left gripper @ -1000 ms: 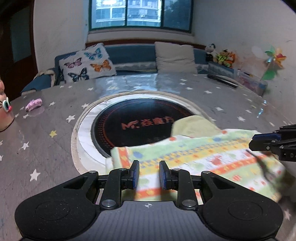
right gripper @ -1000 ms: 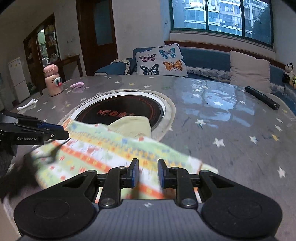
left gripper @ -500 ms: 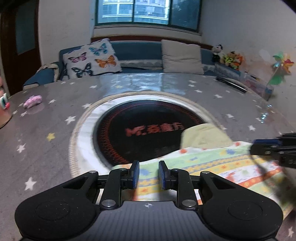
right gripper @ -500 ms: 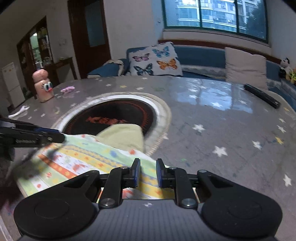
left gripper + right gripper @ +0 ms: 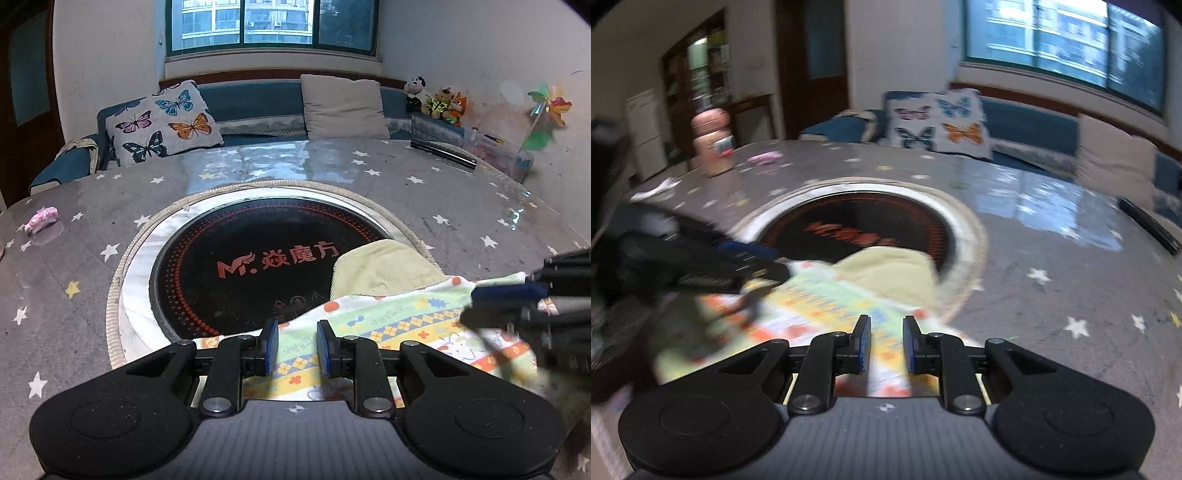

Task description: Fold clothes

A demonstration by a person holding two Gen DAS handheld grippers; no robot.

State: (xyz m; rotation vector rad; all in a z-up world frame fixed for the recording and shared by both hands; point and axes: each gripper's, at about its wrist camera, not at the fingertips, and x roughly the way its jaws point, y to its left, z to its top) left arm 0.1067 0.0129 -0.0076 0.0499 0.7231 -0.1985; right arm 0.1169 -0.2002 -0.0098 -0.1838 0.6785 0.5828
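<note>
Your left gripper (image 5: pixel 294 349) and your right gripper (image 5: pixel 885 345) each have their blue pads drawn in close with the patterned cloth (image 5: pixel 402 325) running between them, so both appear to be pinching its near hem, though whether the pads truly bite the fabric is hard to tell, and the right wrist view is smeared. The cloth lies at the near edge of the table (image 5: pixel 424 192), partly over the rim of the round black cooktop (image 5: pixel 255 258), with its pale yellow-green part (image 5: pixel 384 269) poking out toward the window. Its long axis runs side to side across the table, from one gripper to the other, and the pale part points away from you. The main risk, as you carry this hem, is an uneven pull: if one hand leads, the striped edge skews and the fold lands crooked. A thin pinch may also slip, dropping one corner. The pale part could bunch under the fold if you drag instead of lifting. Keep the grippers apart, since each one's fingers sit just beside the other's end of the cloth.
</note>
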